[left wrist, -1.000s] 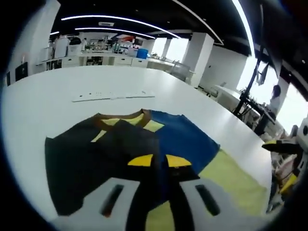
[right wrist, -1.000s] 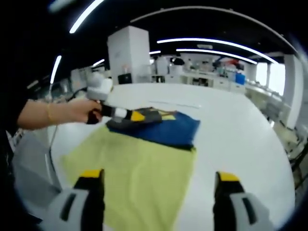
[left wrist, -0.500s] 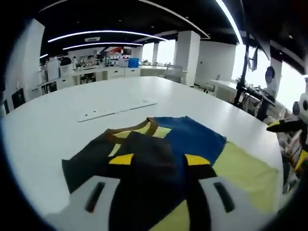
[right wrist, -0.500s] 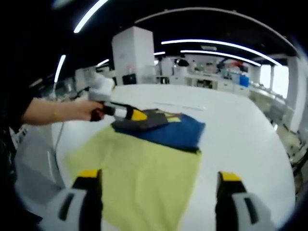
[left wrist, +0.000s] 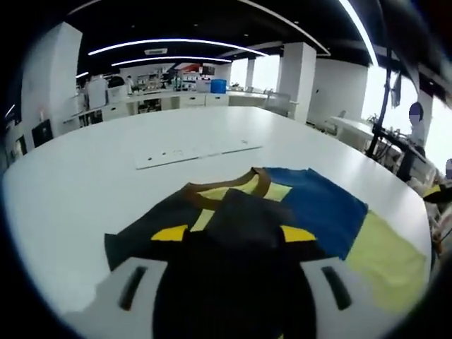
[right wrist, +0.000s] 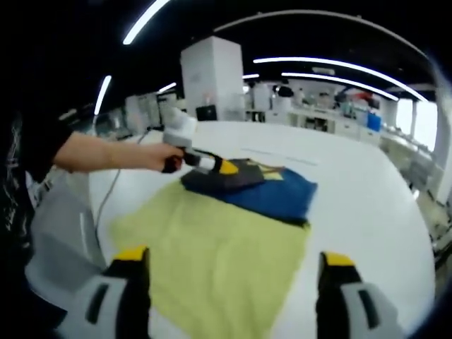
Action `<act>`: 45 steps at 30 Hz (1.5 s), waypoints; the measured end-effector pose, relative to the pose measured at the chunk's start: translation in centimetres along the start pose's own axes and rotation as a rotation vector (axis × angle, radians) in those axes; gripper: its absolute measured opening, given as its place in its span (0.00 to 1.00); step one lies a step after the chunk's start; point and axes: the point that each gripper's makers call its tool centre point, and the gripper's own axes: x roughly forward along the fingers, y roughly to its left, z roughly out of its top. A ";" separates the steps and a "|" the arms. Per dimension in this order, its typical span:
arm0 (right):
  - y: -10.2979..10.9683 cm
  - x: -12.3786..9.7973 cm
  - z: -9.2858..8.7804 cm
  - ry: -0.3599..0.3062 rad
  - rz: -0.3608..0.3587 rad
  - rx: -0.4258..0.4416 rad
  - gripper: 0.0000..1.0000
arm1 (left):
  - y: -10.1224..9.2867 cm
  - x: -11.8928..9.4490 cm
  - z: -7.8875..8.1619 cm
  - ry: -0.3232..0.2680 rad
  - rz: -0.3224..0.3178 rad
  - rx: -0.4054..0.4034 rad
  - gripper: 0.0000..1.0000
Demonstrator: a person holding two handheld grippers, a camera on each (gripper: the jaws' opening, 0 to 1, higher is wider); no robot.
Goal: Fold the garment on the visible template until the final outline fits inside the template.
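Note:
The garment [left wrist: 311, 208] lies on the white table [left wrist: 78, 191], partly folded, with a dark part, a blue part [right wrist: 282, 196] and a brown collar [left wrist: 233, 194]. Its blue side rests on the yellow-green template [right wrist: 212, 258]. My left gripper [left wrist: 233, 236] sits low over the dark part, jaws spread, with dark fabric lying between and over them. In the right gripper view the left gripper [right wrist: 224, 168] rests its yellow tip on the dark fold [right wrist: 219, 180], held by a person's hand. My right gripper [right wrist: 233, 258] hovers open above the template's near edge, nothing between its jaws.
A long white strip [left wrist: 198, 152] lies on the table beyond the collar. The person's arm [right wrist: 106, 152] reaches in from the left, with a grey chair [right wrist: 56, 226] below it. Benches and pillars stand far behind.
The left gripper's jaws have spread apart from nearly shut on the dark fabric. The left gripper has moved further over the garment, toward the collar. The right gripper stays open and hardly moves.

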 end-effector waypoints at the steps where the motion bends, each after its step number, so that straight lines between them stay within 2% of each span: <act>1: -0.1 -0.1 0.0 -0.002 -0.005 0.005 0.99 | 0.1 0.1 -0.1 0.008 -0.002 0.008 0.41; 3: -0.6 -0.4 -0.1 -0.006 -0.019 0.010 0.99 | 0.5 0.6 -0.4 0.024 0.008 0.017 0.34; 8: -1.4 -1.1 -0.2 -0.014 -0.051 0.024 0.99 | 1.0 1.5 -1.0 0.059 0.019 0.013 0.26; 11: -1.7 -1.1 -0.4 -0.014 -0.058 0.034 0.98 | 0.6 1.3 -1.2 0.076 0.020 0.004 0.18; 15: -1.8 -1.1 -0.6 -0.008 -0.064 0.042 0.98 | 0.4 1.6 -1.4 0.087 0.017 -0.050 0.01; 20: -1.9 -1.1 -0.5 -0.008 -0.066 0.041 0.98 | 0.1 0.9 -1.4 0.084 0.017 -0.048 0.00; 24: -2.1 -1.1 -0.4 -0.011 -0.071 0.043 0.97 | -0.6 0.4 -0.3 0.050 -0.004 -0.066 0.00; 26: -2.0 -1.1 -0.3 -0.010 -0.070 0.039 0.97 | -1.5 -0.1 0.4 0.024 -0.026 -0.087 0.00; 29: -1.7 -1.0 0.0 -0.016 -0.065 0.031 0.97 | -2.6 -0.5 1.9 -0.007 -0.054 -0.046 0.00; 34: -1.4 -1.0 0.3 -0.032 -0.058 0.037 0.97 | -5.0 -1.3 3.5 -0.042 -0.109 -0.062 0.00; 42: -1.3 -1.2 0.4 -0.047 -0.050 0.053 0.97 | -8.1 -1.6 4.5 -0.061 -0.183 -0.098 0.00; 45: -1.4 -1.3 0.5 -0.055 -0.048 0.063 0.97 | -10.0 -2.0 4.5 -0.061 -0.216 -0.114 0.00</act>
